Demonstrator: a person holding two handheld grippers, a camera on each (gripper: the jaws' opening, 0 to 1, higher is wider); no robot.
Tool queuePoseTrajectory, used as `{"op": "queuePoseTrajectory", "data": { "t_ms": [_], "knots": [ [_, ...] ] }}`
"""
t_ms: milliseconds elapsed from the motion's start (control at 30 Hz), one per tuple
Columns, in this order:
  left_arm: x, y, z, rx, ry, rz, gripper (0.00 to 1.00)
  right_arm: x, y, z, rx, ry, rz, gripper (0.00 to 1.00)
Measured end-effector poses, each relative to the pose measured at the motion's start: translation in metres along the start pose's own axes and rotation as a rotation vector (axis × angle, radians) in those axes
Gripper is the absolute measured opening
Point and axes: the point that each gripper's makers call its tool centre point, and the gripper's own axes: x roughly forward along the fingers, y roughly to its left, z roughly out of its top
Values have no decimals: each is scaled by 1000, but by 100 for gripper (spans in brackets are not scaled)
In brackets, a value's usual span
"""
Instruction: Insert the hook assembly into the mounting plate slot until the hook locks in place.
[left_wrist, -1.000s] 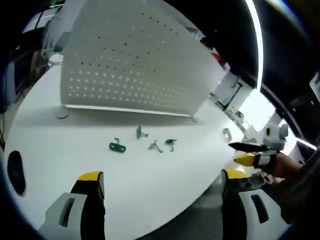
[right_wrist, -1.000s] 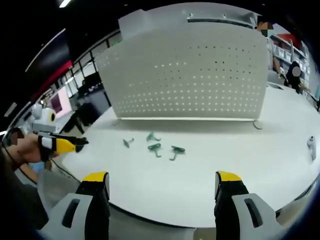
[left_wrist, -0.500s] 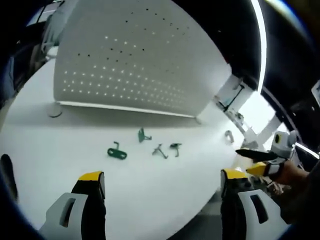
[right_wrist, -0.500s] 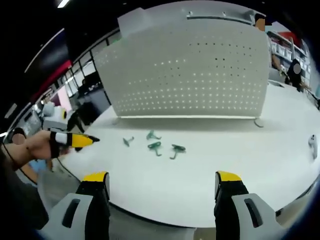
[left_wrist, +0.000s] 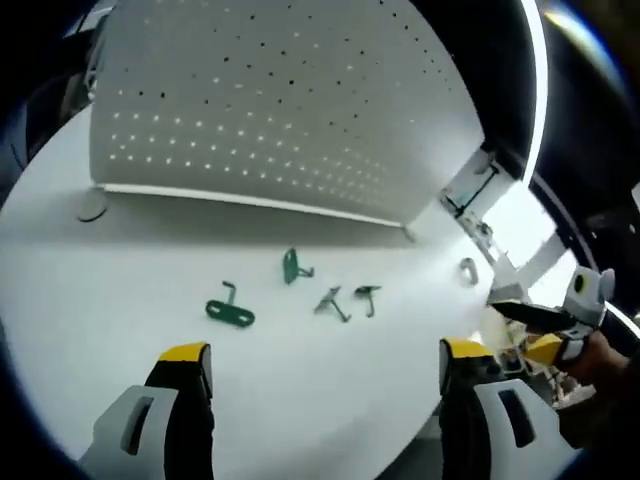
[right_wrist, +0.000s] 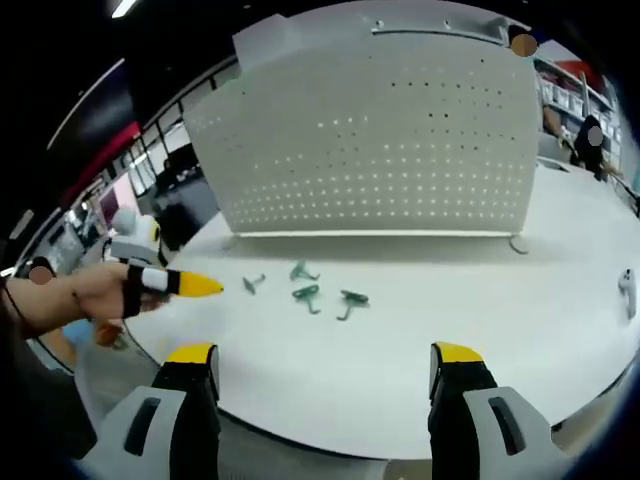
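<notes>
White tabletop is spread across both views, and a white perforated panel is stood upright on feet at its far side. Four small green hooks are scattered on the bare surface in front of the panel, well short of it and apart from one another.

From the left gripper view, a flat green hook with a loop is seen nearest the left jaw, ahead of it and clear of it. An upright green hook is set further back, closer to the panel. Two thinner hooks are laid just beside each other to the right. The left gripper is held wide open with nothing between its yellow-tipped jaws, and all the hooks lie ahead of it, untouched. The right gripper is seen at the right edge, beyond the table's edge, with a hand behind it.

From the right gripper view, the same hooks are seen as a cluster ahead of the jaws and slightly left of centre, between the gripper and the panel. The right gripper is likewise spread wide and empty, over the near table edge. The left gripper is reached in from the left, its yellow tip pointed towards the hooks but still apart from them.
</notes>
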Motion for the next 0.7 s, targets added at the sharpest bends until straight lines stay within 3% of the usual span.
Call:
{"op": "queuePoseTrajectory", "data": {
  "t_ms": [700],
  "knots": [
    [42,20,8,-35,14,50,93,4,-20,-8,15,47,-25,88]
  ]
}}
